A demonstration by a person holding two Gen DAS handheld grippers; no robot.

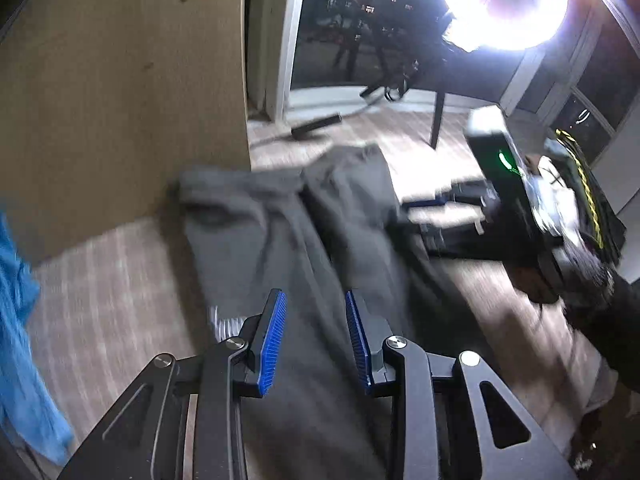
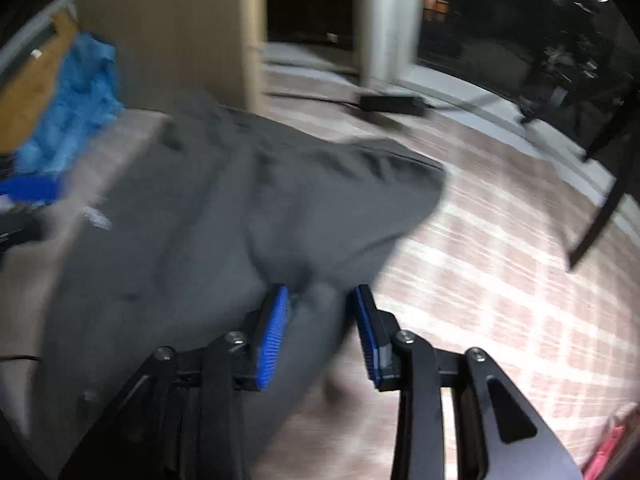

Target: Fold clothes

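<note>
A dark grey garment (image 1: 288,240) lies spread on the patterned carpet (image 1: 112,300), rumpled and blurred. My left gripper (image 1: 316,300) hovers over its middle with the blue pads (image 1: 276,328) apart and nothing pinched between them. In the right wrist view the same grey garment (image 2: 240,208) runs away from me toward a wooden panel. My right gripper (image 2: 320,296) is at its near edge. A raised fold of the grey cloth sits between its parted blue pads (image 2: 276,320), and the pads do not press on it.
A blue cloth (image 1: 16,320) (image 2: 76,112) lies heaped at the left by the wooden panel (image 1: 120,100). The other gripper's black housing (image 1: 504,160), with a green light, fills the right. A chair leg (image 2: 600,216) and a black bar (image 2: 392,104) stand on the carpet.
</note>
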